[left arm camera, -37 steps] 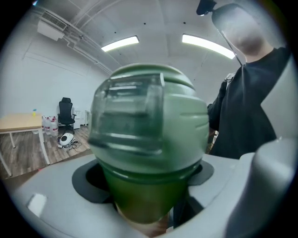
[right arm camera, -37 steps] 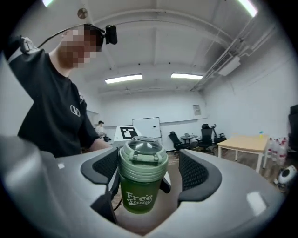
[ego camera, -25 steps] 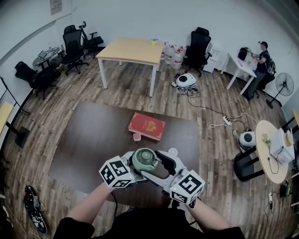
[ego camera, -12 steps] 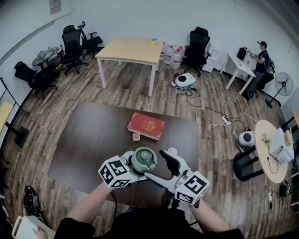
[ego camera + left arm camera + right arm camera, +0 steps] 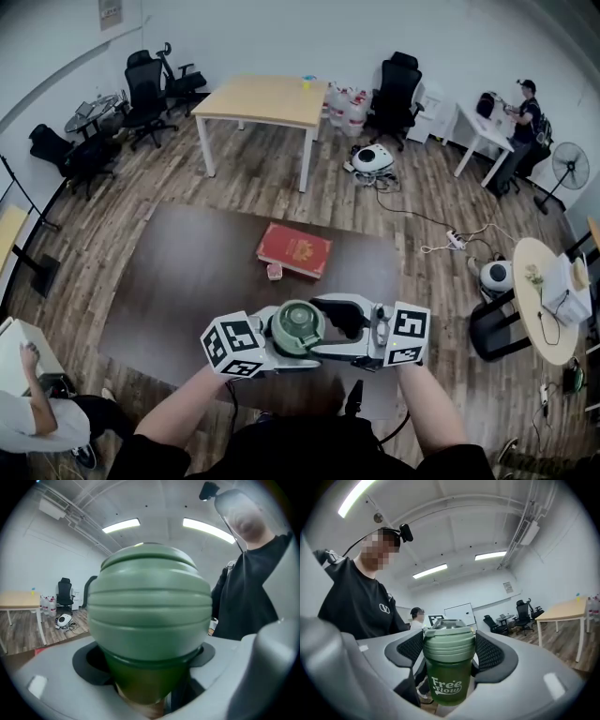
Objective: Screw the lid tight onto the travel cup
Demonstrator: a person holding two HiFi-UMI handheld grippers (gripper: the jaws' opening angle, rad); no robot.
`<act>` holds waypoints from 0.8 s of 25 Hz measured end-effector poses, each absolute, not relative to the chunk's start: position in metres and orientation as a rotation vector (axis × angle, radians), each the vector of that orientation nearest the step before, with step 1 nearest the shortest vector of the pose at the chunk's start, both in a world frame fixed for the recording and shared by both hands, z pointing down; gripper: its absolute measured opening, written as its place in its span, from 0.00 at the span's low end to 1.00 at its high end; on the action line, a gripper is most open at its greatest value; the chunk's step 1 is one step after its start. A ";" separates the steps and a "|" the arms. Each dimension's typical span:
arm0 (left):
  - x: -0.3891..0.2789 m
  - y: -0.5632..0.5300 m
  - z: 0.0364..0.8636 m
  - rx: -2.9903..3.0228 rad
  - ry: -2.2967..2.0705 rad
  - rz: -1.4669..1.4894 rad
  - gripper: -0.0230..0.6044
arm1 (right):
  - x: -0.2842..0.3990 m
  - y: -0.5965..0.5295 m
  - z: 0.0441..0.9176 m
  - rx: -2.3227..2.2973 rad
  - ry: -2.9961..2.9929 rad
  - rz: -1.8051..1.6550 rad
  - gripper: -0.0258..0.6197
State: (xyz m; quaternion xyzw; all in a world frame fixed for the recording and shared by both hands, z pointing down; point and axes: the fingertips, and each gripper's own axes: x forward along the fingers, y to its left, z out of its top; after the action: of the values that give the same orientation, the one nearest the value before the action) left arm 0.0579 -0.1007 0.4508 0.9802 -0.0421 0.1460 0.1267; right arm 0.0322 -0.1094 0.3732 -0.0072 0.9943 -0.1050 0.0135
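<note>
At the 6 o'clock edge of the dark worktop (image 5: 187, 281), the travel cup (image 5: 447, 681) is braced between two tools so its lid (image 5: 449, 641) can be screwed on.

The left tool (image 5: 281, 339) comes in from 9 o'clock and is clamped on the cup's dark green body just under the lid, probably to stop the cup spinning. The right tool (image 5: 449, 651) comes in from 3 o'clock, level with the ribbed lid. Its jaws are closing on the lid, with a ridged pad against each side, a hold that suits twisting. The lid looks level on the cup, though how tight it is cannot be judged. A red book (image 5: 294, 251) lies well clear toward 12 o'clock.
</note>
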 end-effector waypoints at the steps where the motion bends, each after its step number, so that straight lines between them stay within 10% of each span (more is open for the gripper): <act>1: 0.056 -0.105 0.450 2.846 -0.149 0.412 0.69 | 0.030 -0.112 0.372 -0.083 3.087 -0.333 0.59; 11: 0.041 -0.139 0.476 2.839 -0.478 0.569 0.69 | 0.015 -0.121 0.393 -1.356 2.907 -0.336 0.58; 20: 0.045 -0.128 0.457 2.839 -0.314 0.438 0.69 | 0.026 -0.113 0.368 -0.780 3.000 -0.278 0.65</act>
State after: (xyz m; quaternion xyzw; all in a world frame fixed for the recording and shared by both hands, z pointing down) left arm 0.0453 -0.1279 0.4569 0.9746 -0.1079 0.1505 0.1256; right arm 0.0260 -0.1131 0.3676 -0.2505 0.9639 -0.0894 0.0149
